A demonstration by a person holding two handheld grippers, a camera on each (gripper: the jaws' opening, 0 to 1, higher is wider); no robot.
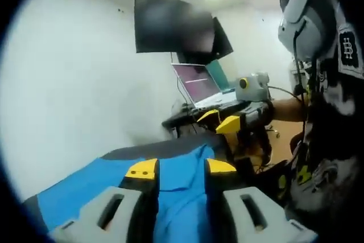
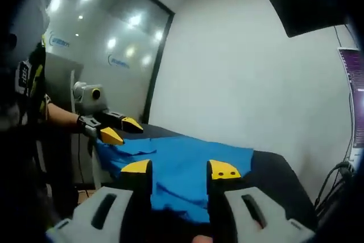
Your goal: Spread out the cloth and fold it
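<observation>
A blue cloth [image 1: 85,189] lies crumpled on a dark table [image 1: 153,151]. My left gripper [image 1: 181,168] stands open just over it, with blue fabric showing between its yellow-tipped jaws. The right gripper [image 1: 219,119] comes in from the right at the cloth's far edge, its jaws apart. In the right gripper view the cloth [image 2: 176,152] spreads across the table [image 2: 273,169] with a ragged near edge. My right gripper [image 2: 180,168] hangs open above that edge. The left gripper [image 2: 121,130] reaches in from the left over the cloth's far corner, also open.
An open laptop [image 1: 199,83] sits on a stand beyond the table, under a dark monitor [image 1: 170,24]. The person [image 1: 335,83] stands at the table's right end. A white wall runs behind the table, a glass partition [image 2: 102,38] is at its other end, and cables [image 2: 335,180] hang nearby.
</observation>
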